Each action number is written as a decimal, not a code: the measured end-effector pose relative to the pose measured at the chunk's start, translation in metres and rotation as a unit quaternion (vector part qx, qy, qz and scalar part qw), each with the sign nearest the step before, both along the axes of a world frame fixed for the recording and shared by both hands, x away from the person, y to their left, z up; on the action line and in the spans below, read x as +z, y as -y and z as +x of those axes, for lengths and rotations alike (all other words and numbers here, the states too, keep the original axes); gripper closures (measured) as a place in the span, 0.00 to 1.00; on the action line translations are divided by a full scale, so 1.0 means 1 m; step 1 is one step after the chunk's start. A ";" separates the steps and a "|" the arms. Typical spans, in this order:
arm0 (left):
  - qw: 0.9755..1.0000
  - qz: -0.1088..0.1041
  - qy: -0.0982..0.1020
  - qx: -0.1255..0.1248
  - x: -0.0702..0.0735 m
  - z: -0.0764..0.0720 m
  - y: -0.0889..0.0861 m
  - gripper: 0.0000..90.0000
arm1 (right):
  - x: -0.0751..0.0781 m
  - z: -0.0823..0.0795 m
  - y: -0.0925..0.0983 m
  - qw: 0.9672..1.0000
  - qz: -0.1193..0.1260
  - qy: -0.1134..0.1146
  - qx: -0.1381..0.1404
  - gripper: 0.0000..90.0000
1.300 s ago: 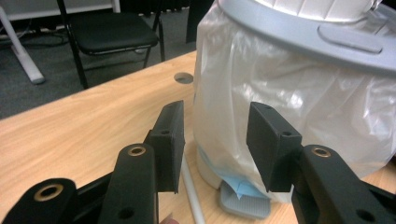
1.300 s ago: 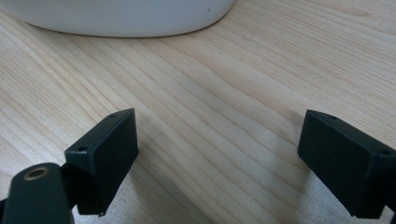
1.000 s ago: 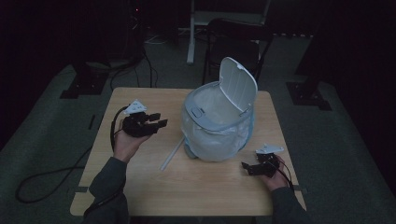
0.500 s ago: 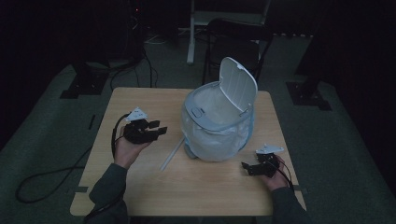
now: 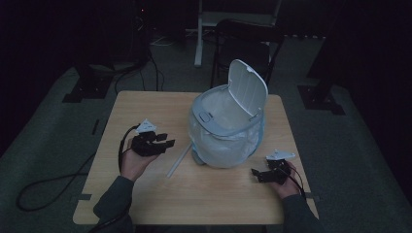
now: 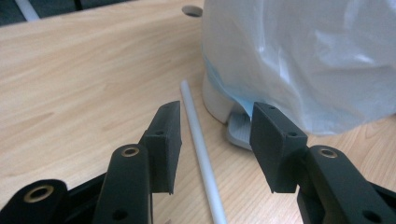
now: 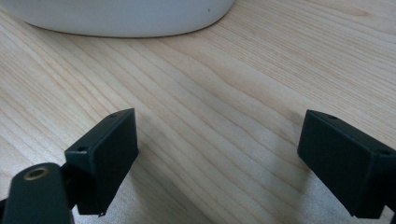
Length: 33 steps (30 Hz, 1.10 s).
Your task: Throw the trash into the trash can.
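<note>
A white pedal bin (image 5: 228, 128) stands mid-table with its lid tipped up and a clear bag lining it; the bagged side (image 6: 303, 56) and grey pedal (image 6: 239, 130) show in the left gripper view. A thin white rod (image 5: 178, 161) lies on the table left of the bin. My left gripper (image 5: 166, 140) hovers open just left of the rod, and the rod (image 6: 201, 154) runs between its jaws in that view. My right gripper (image 5: 256, 174) rests low at the bin's right front, open, with bare wood between its jaws (image 7: 217, 154).
The wooden table (image 5: 145, 104) has bare room at its left and front. A black cable (image 5: 53, 182) trails off the left edge to the floor. A dark chair (image 5: 245, 41) and stand legs sit behind the table.
My left gripper has come down and forward toward the rod, from a raised spot at the table's left. The right gripper and the bin have stayed put.
</note>
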<state>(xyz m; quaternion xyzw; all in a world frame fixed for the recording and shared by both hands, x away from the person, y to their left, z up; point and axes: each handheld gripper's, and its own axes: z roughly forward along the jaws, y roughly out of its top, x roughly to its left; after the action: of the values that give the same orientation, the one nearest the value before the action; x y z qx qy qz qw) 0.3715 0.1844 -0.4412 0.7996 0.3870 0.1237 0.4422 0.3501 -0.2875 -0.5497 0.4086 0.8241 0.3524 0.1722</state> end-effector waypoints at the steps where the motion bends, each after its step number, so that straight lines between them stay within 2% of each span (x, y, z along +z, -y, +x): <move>1: 1.000 0.000 -0.001 -0.001 -0.002 0.000 0.001 0.61 | 0.000 0.000 0.000 1.000 0.000 0.001 0.000 0.13; 19: 0.999 0.022 -0.026 -0.010 -0.035 -0.007 0.013 0.62 | 0.000 0.000 0.000 1.000 0.001 -0.001 -0.001 0.13; 23: 0.999 0.030 -0.027 -0.011 -0.042 -0.007 0.016 0.64 | 0.000 0.000 0.000 1.000 0.000 -0.001 -0.001 0.13; 28: 0.998 0.042 -0.039 -0.015 -0.053 -0.005 0.021 0.67 | 0.000 0.000 0.000 1.000 0.000 -0.001 -0.001 0.13; 33: 0.997 0.061 -0.046 -0.022 -0.062 -0.001 0.028 0.72 | 0.000 0.000 0.000 1.000 0.001 -0.001 -0.001 0.13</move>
<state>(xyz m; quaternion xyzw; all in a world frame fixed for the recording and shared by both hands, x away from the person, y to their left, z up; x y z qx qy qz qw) 0.3708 0.1562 -0.5036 0.8379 0.3812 0.1009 0.3774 0.3498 -0.2874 -0.5497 0.4100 0.8237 0.3521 0.1713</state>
